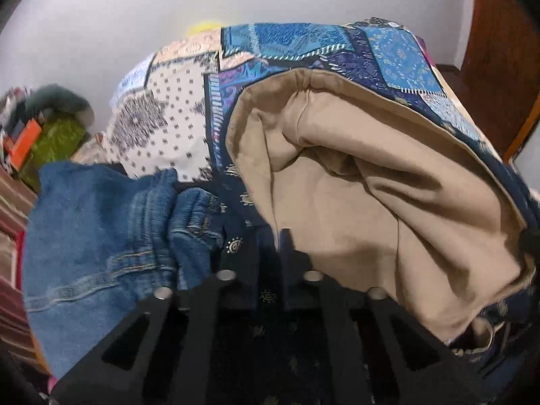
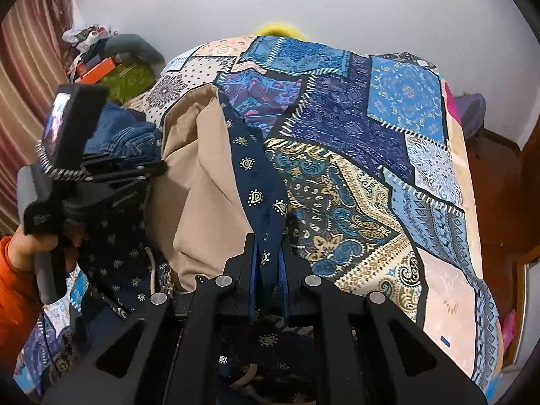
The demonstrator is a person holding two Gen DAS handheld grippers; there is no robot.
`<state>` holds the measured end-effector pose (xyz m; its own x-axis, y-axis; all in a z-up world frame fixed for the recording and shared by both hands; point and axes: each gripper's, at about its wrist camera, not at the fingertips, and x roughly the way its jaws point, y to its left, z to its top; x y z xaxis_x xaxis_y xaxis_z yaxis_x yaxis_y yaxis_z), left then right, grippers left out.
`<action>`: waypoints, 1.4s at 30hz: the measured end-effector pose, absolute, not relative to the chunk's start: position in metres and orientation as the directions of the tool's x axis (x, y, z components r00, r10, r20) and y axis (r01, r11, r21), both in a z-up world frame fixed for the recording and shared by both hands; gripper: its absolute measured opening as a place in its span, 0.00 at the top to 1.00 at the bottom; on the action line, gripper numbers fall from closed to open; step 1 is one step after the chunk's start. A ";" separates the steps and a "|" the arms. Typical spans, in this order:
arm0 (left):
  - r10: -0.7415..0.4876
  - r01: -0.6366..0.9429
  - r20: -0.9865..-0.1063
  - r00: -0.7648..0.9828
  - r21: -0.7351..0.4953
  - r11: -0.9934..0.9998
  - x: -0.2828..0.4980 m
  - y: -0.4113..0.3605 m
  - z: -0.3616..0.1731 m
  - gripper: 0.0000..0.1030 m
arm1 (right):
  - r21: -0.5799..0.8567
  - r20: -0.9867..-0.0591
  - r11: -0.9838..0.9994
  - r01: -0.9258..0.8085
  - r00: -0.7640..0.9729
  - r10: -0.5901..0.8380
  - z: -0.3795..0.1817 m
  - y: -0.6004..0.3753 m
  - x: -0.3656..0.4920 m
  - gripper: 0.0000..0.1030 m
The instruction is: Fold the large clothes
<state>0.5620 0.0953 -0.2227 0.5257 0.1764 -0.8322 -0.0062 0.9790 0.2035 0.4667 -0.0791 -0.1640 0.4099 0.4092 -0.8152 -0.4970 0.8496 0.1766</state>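
Note:
A large navy garment with small gold motifs and a tan lining (image 1: 354, 182) hangs over a bed with a patchwork cover (image 2: 388, 141). My left gripper (image 1: 268, 236) is shut on the navy fabric (image 1: 236, 246), with the tan lining bulging to its right. In the right wrist view the left gripper (image 2: 148, 172) shows side-on at the left, held by a hand in an orange sleeve. My right gripper (image 2: 268, 256) is shut on a navy edge strip (image 2: 256, 168) of the same garment, which runs up from the fingers beside the tan lining (image 2: 202, 182).
Blue jeans (image 1: 94, 222) lie crumpled at the left on the bed. A cluttered pile with an orange box (image 2: 98, 67) and green cloth stands at the far left by a striped curtain (image 2: 20, 87). A white wall is behind; wooden furniture (image 1: 499, 54) is at the right.

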 end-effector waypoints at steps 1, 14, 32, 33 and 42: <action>0.189 -0.001 -0.821 0.539 0.224 0.975 0.557 0.094 -0.218 0.94 | 0.177 -0.814 0.852 -0.493 0.412 0.408 -0.163 -0.080 0.467 0.90; 0.007 0.079 -0.781 0.625 0.071 0.994 0.459 0.099 -0.137 0.96 | 0.228 -0.756 0.826 -0.516 0.441 0.484 -0.108 -0.090 0.433 0.90; -0.097 0.068 -0.802 0.589 -0.071 0.995 0.310 0.109 -0.158 0.96 | 0.255 -0.801 0.864 -0.433 0.406 0.440 -0.122 -0.147 0.343 0.90; -0.093 0.059 -0.809 0.581 -0.072 0.996 0.305 0.112 -0.164 0.96 | 0.249 -0.805 0.867 -0.432 0.406 0.433 -0.124 -0.148 0.339 0.90; -0.086 0.015 -0.837 0.541 -0.093 0.996 0.288 0.127 -0.190 0.95 | 0.130 -0.814 0.906 -0.404 0.478 0.330 -0.138 -0.157 0.311 0.90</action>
